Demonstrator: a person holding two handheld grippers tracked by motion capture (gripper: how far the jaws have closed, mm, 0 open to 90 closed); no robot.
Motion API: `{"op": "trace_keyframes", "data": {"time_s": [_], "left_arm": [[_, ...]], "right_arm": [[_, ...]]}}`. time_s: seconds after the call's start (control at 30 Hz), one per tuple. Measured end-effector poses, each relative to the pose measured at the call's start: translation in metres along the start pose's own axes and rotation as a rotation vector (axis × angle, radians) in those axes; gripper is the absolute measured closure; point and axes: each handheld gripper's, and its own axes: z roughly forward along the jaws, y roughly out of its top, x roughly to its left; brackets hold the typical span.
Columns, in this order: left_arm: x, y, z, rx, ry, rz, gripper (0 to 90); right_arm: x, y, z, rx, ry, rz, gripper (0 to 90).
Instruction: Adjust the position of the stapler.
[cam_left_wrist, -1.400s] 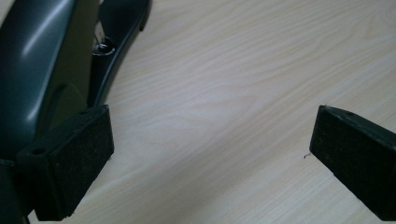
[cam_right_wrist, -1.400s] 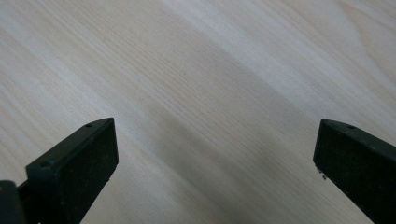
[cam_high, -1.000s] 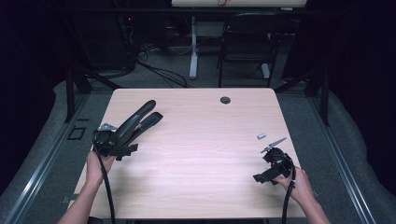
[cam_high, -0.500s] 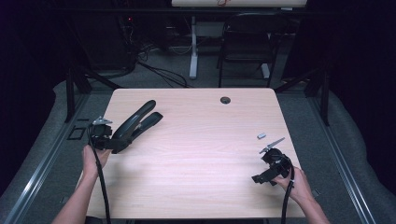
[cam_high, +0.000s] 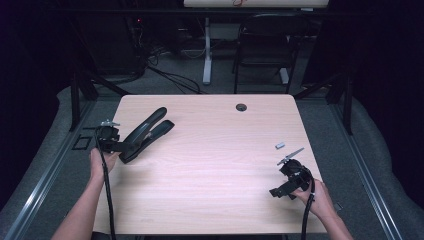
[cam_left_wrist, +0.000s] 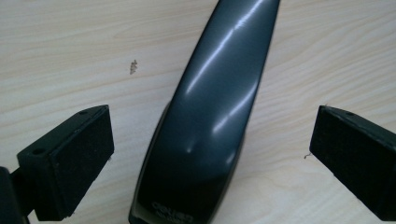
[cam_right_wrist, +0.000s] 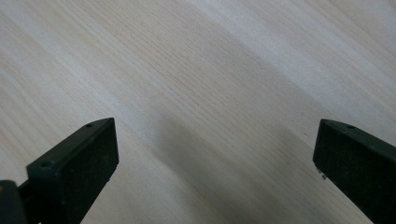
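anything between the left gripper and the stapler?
Nothing visible. In the left gripper view the black stapler lies on the wooden table between the open jaws of the left gripper, with bare wood in the gap on each side and neither pad touching it.

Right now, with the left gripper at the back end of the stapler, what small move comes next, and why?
Probably close the left gripper on the stapler: its jaws stand open on either side of the stapler's rear end, apart from it, so nothing grips it yet.
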Motion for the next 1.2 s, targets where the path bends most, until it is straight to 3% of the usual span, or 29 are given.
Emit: {"op": "trace_keyframes", "data": {"time_s": [0.03,0.2,0.27,0.3,0.37,0.53,0.67,0.73,1.2], "left_arm": [[0.002,0.002,0.007,0.03,-0.015,-0.002,0.0],[0.003,0.007,0.012,0.036,0.001,-0.001,0.1],[0.004,0.01,0.017,0.053,0.027,0.003,0.2],[0.004,0.011,0.019,0.051,0.047,0.003,1.4],[0.004,0.011,0.023,0.051,0.057,0.008,13.3],[0.001,0.013,0.029,0.071,0.056,0.04,18.2],[-0.004,0.014,0.03,0.07,0.036,0.067,37.5],[-0.006,0.014,0.03,0.072,0.04,0.087,37.8],[-0.004,0.011,0.027,0.073,-0.041,0.097,44.5]], "right_arm": [[0.0,0.0,0.0,-0.001,0.007,0.003,0.2],[0.0,0.0,0.0,-0.002,0.002,0.005,0.2],[0.0,0.0,0.0,0.003,0.001,-0.004,0.2],[0.0,0.0,0.0,0.003,-0.002,-0.002,0.4],[0.001,0.0,0.001,-0.006,0.007,0.006,2.0],[0.001,0.0,0.001,-0.004,-0.005,0.002,3.3],[0.001,0.0,0.001,-0.003,-0.005,0.002,3.6],[0.001,0.0,0.001,-0.004,-0.012,0.0,4.0],[0.002,0.002,0.001,0.005,-0.003,-0.014,6.0]]}}
